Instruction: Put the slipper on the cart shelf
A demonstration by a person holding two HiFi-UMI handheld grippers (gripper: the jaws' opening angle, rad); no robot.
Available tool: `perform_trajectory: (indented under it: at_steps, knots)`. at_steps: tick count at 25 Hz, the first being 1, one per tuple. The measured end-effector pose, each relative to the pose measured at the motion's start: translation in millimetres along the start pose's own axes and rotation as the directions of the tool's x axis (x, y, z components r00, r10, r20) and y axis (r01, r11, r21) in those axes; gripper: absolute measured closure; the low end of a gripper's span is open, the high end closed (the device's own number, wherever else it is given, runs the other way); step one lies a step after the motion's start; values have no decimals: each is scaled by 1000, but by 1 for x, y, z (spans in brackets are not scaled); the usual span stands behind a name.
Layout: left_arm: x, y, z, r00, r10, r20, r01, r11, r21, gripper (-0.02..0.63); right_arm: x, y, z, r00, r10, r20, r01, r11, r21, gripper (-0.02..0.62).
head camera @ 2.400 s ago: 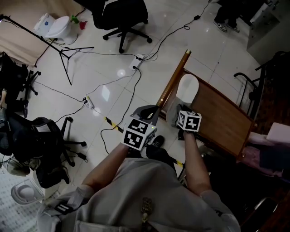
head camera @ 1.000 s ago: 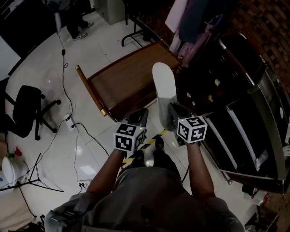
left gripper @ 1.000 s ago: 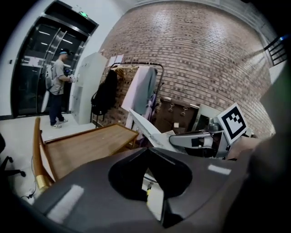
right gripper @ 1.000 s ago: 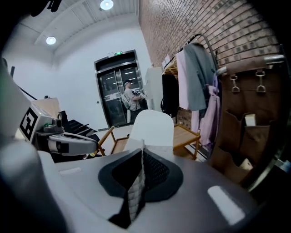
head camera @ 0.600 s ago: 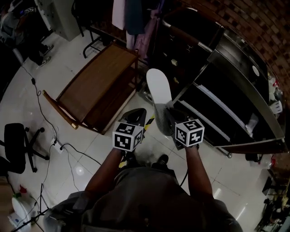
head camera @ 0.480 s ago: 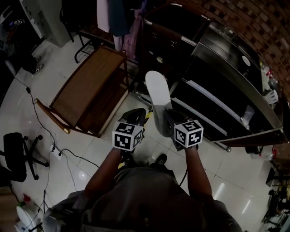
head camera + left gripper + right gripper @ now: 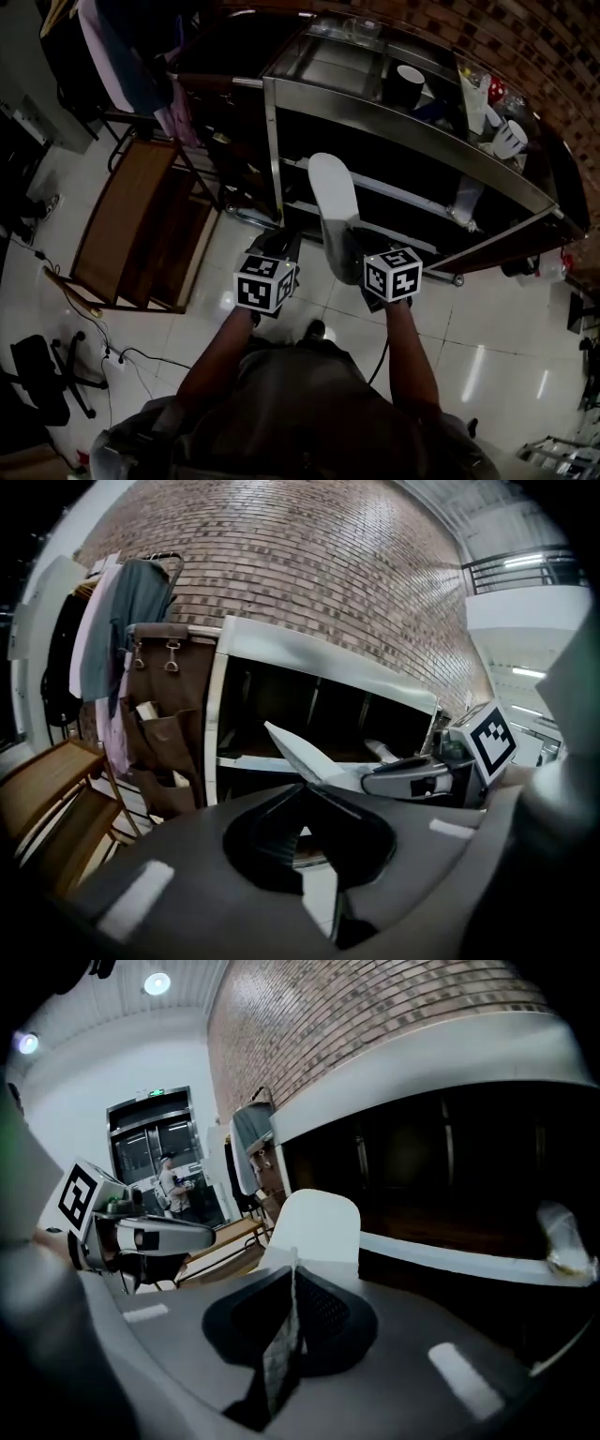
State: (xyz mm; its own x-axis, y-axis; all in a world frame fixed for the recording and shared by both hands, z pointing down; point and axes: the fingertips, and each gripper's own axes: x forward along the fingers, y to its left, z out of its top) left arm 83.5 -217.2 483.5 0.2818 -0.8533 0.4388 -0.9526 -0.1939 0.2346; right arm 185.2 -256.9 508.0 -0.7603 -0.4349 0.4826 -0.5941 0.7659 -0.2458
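Holding the slipper [image 7: 333,202] out before the cart shelf [image 7: 403,194], my right gripper [image 7: 349,246] has its jaws clamped on the near end's thin edge. My left gripper [image 7: 281,248] is empty, jaws together. The slipper looks light and floppy; I reckon this edge grip suits it.

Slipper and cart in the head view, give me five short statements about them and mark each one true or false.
1. The right gripper grips the white slipper. True.
2. The slipper lies on a shelf of the cart. False: it is held up in front of the cart.
3. The left gripper also grips the slipper. False: its jaws are together with nothing between them.
4. A dark mug stands on the cart's top level. True.
5. The wooden rack stands to the right of the cart in the head view. False: it stands to the left.
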Motion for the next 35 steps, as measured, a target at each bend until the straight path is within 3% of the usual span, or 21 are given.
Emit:
perform_trajectory:
  at_steps: [9, 22, 30, 35]
  knots:
    - [71, -68, 23, 992, -117, -51, 121, 991, 66, 598, -51, -99, 8, 985, -160, 71, 151, 982, 115, 586]
    - [179, -75, 54, 949, -294, -111, 307, 943, 126, 598, -41, -210, 37, 909, -410, 67, 390, 898, 204, 586]
    - [216, -81, 59, 916, -368, -157, 389, 912, 128, 598, -35, -245, 39, 866, -497, 57, 471, 847, 246, 584]
    - [227, -99, 58, 909, -380, -171, 404, 904, 138, 598, -37, -270, 38, 854, -515, 75, 484, 839, 250, 584]
